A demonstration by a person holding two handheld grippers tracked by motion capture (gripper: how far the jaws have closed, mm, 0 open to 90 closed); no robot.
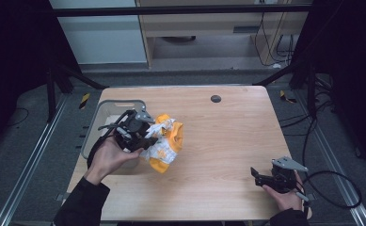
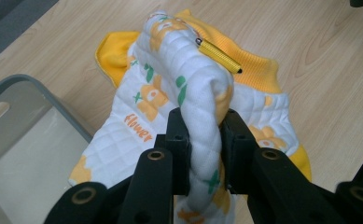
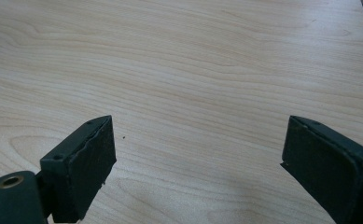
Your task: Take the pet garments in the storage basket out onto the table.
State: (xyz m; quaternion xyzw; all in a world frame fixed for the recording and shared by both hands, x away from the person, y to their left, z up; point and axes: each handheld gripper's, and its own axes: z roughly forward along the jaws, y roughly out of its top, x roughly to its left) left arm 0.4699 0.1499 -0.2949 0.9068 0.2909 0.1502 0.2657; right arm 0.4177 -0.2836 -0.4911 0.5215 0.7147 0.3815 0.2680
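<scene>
Grey bin [image 1: 106,107] at table's left edge, likely destination. Left gripper [image 2: 202,140] clamped on fold of quilted white-and-yellow garment [image 2: 188,84], garment bunched just beside bin, lower part apparently on table [image 1: 227,155]. Right gripper [image 3: 198,163] well apart at right, jaws wide, empty, apparently idle.

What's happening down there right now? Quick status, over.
Left gripper clamped on white-and-yellow quilted garment, beside grey plastic bin. Right gripper open, idle over bare wooden table. Nothing blocking.
</scene>
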